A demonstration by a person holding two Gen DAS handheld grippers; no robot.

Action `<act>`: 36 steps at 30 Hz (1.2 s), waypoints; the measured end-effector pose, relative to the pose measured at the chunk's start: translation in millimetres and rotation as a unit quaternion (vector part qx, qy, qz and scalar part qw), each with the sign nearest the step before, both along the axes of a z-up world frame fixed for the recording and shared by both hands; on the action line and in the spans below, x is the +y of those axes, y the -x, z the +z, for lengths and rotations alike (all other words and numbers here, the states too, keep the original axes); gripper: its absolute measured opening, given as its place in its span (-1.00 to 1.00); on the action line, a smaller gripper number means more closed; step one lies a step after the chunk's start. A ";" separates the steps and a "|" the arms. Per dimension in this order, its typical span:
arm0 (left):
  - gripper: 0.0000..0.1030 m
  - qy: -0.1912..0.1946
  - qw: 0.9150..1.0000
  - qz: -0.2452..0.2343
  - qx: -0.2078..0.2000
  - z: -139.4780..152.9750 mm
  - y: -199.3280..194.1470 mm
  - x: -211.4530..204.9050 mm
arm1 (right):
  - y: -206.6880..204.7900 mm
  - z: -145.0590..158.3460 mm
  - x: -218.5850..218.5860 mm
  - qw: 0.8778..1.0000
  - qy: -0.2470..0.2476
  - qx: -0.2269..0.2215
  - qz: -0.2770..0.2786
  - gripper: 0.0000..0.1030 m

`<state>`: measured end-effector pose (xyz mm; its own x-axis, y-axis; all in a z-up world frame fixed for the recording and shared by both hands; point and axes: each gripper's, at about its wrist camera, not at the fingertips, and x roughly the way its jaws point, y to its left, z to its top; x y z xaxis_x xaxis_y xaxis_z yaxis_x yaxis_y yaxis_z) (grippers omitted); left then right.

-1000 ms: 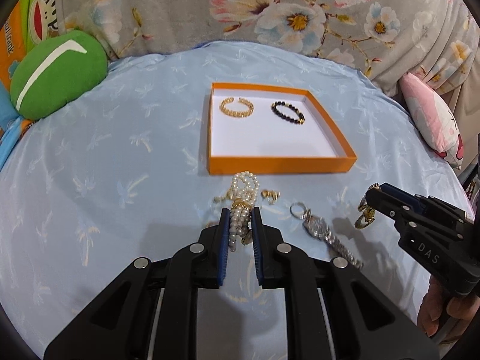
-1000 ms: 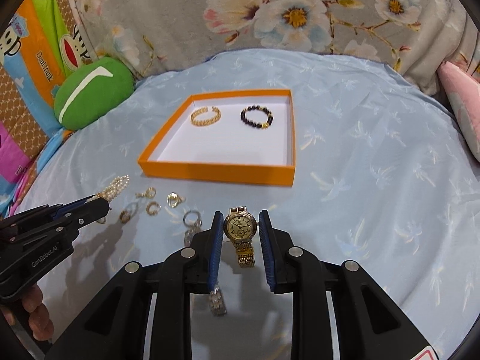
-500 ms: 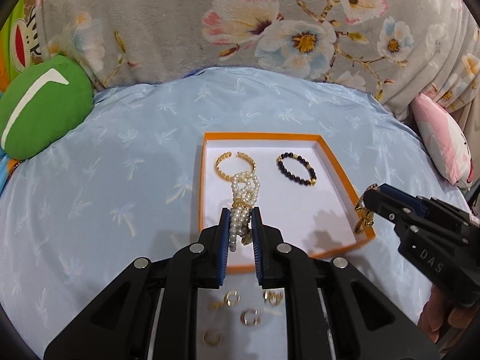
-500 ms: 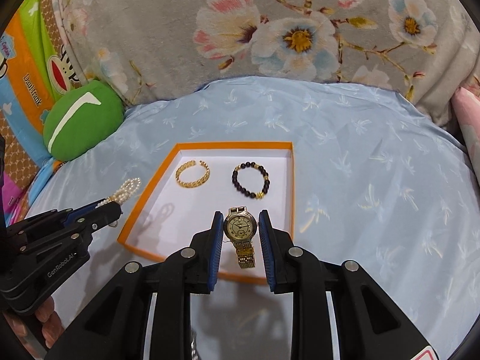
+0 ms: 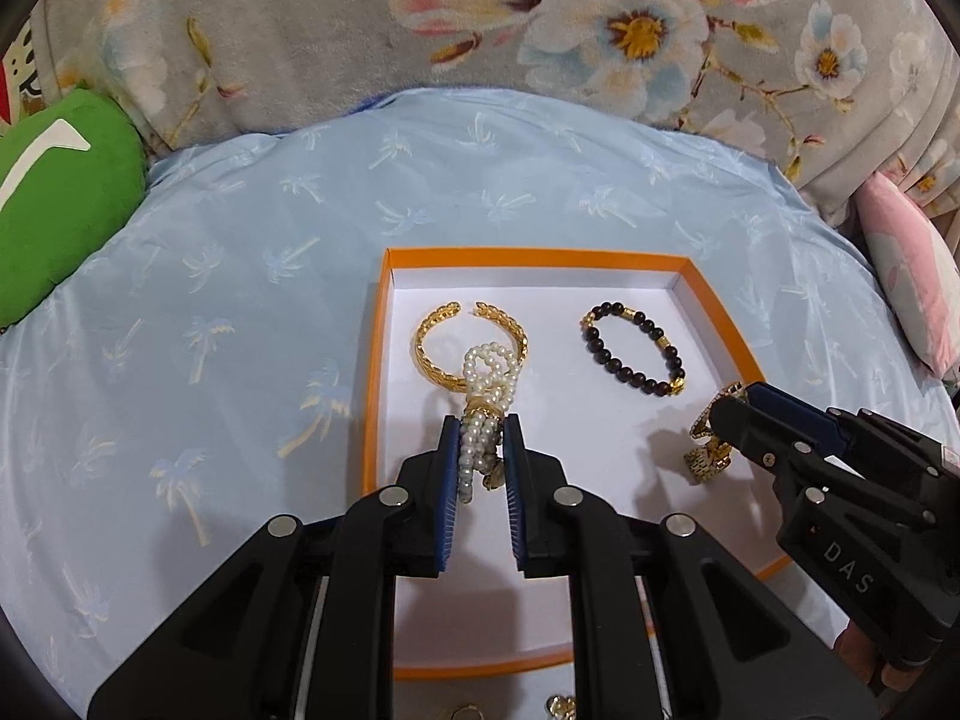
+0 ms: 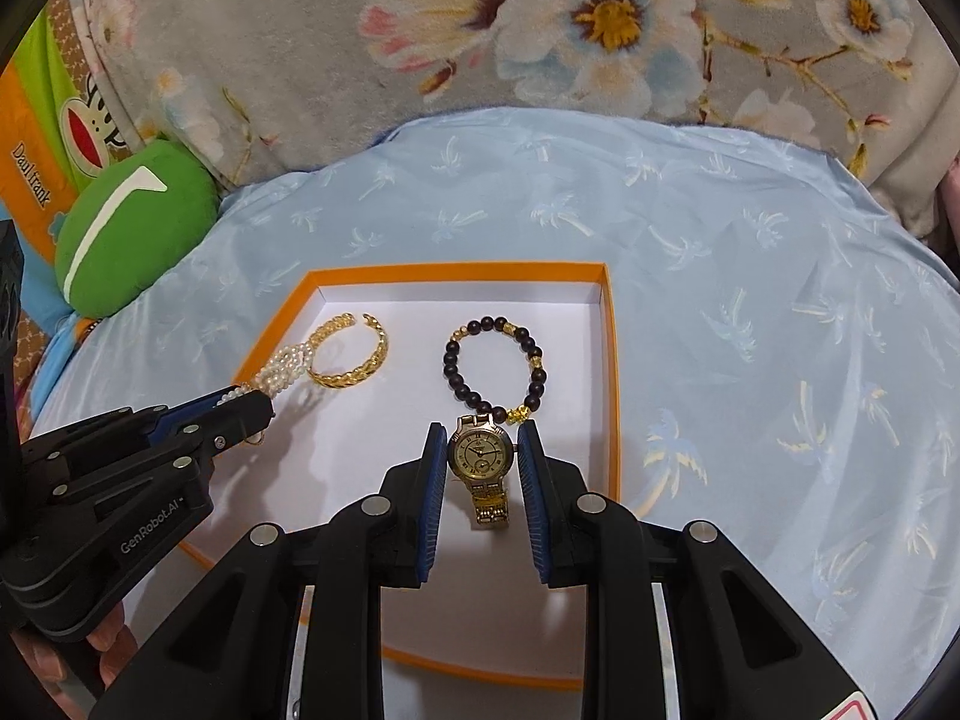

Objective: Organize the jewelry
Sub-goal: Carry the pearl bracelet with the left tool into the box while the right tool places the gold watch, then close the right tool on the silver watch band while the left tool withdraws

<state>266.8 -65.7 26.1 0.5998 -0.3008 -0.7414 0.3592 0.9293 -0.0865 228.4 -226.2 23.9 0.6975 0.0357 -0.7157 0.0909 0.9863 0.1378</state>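
Note:
An orange tray (image 5: pixel 373 384) with a white floor lies on the blue cloth; it also shows in the right wrist view (image 6: pixel 612 360). In it lie a gold bangle (image 5: pixel 438 330) and a dark bead bracelet (image 5: pixel 630 369). My left gripper (image 5: pixel 480 441) is shut on a pearl bracelet (image 5: pixel 489 375) and holds it above the tray's left half, in front of the bangle. My right gripper (image 6: pixel 483 450) is shut on a gold watch (image 6: pixel 480 450) and holds it above the tray's right half, just before the bead bracelet (image 6: pixel 480 360). The right gripper also shows in the left wrist view (image 5: pixel 729 414).
A green cushion (image 5: pixel 54 204) lies at the far left and a pink plush (image 5: pixel 906 270) at the far right. Floral fabric (image 5: pixel 540 30) rises behind the cloth. Small gold rings (image 5: pixel 561 705) lie on the cloth in front of the tray.
Both grippers have moved forward from the cloth in front of the tray to above its white floor, each still holding its piece. The loose rings have dropped out of sight below.

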 end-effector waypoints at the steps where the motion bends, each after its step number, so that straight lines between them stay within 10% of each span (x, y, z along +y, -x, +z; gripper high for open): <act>1: -0.74 0.000 1.000 0.000 0.002 -2.4 -1.6 -0.9 | -1.4 -1.5 -0.6 1.000 0.001 0.001 -0.001 -0.55; 36: -0.45 -0.008 0.999 0.031 -0.035 21.7 35.8 32.2 | 47.3 21.3 3.1 0.999 0.022 -0.033 -0.014 -0.44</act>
<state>231.0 -33.5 47.8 0.6677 -0.2500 -0.7012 0.3060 0.9509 -0.0476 181.0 -223.1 45.2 0.7440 -0.0143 -0.6680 0.1097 0.9888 0.1010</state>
